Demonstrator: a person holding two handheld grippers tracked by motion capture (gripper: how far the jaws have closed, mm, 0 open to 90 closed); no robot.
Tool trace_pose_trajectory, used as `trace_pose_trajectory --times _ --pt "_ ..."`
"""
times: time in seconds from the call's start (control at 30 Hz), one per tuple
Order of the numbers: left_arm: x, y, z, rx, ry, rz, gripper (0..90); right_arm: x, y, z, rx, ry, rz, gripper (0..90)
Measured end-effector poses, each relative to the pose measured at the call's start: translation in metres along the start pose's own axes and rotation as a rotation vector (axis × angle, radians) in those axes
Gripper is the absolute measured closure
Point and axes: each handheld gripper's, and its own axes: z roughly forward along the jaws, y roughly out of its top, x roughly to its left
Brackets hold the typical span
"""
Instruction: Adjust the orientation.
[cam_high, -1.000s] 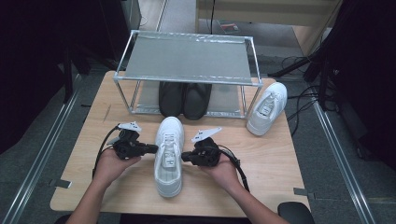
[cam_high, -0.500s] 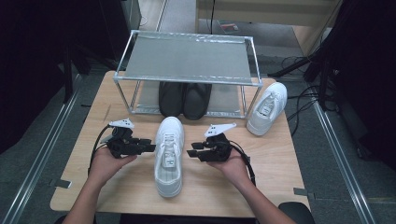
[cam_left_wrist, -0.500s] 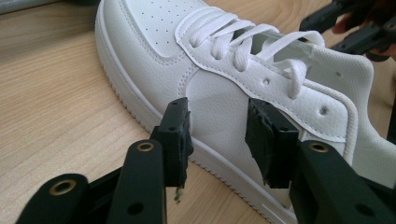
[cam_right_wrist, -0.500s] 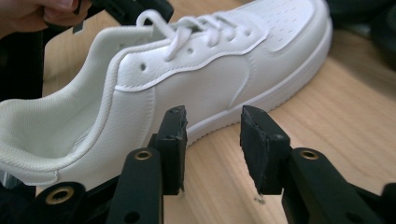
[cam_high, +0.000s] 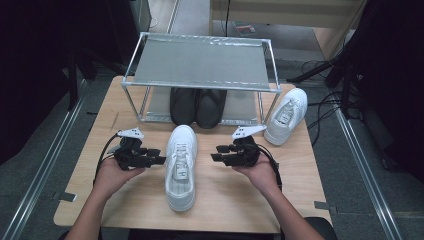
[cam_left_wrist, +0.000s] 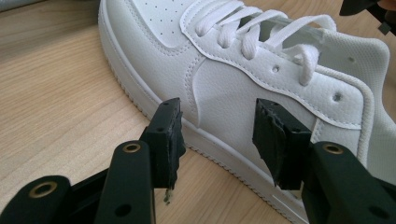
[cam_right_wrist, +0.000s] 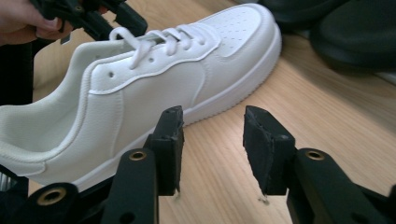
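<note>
A white sneaker (cam_high: 181, 165) lies on the wooden table (cam_high: 235, 200), toe toward the rack. My left gripper (cam_high: 159, 160) is just left of it and my right gripper (cam_high: 216, 153) a little to its right; neither touches it. In the left gripper view the open jaws (cam_left_wrist: 218, 128) face the sneaker's side (cam_left_wrist: 243, 79). In the right gripper view the open jaws (cam_right_wrist: 212, 135) stand over bare wood beside the sneaker (cam_right_wrist: 140, 88). Both pairs of jaws have just been opening, with nothing between them.
A metal shoe rack (cam_high: 200, 62) stands at the back of the table with a pair of black shoes (cam_high: 197, 106) under it. A second white sneaker (cam_high: 286, 116) lies right of the rack. Cables trail on the floor at right.
Both grippers were shut at the sneaker's laces; they have opened and drawn away from it, the left slightly leftward, the right farther to the right.
</note>
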Motion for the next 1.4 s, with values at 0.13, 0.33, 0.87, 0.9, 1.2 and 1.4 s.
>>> trace_pose_trajectory --times 0.13,0.33,0.87,0.9,1.2,1.4 --pt "0.0 0.0 0.001 0.003 0.007 0.006 50.7 -0.011 0.0 -0.009 -0.008 -0.023 0.02 56.9" --pt "0.002 0.001 0.001 0.004 0.011 -0.002 49.5 -0.025 -0.001 -0.021 -0.01 -0.056 0.043 57.0" --pt "0.0 0.0 0.001 0.01 0.009 0.01 48.9 -0.072 0.005 -0.045 -0.025 -0.161 0.08 59.2" --pt "0.0 0.0 0.001 0.008 0.013 0.013 48.8 -0.074 0.006 -0.047 -0.025 -0.169 0.082 59.5" --pt "0.0 -0.006 -0.002 0.009 0.021 -0.009 48.9 -0.093 0.014 -0.073 -0.06 -0.208 0.108 61.1" --pt "-0.001 -0.009 -0.006 -0.001 0.031 -0.006 48.9 -0.102 0.018 -0.087 -0.065 -0.251 0.106 61.0"
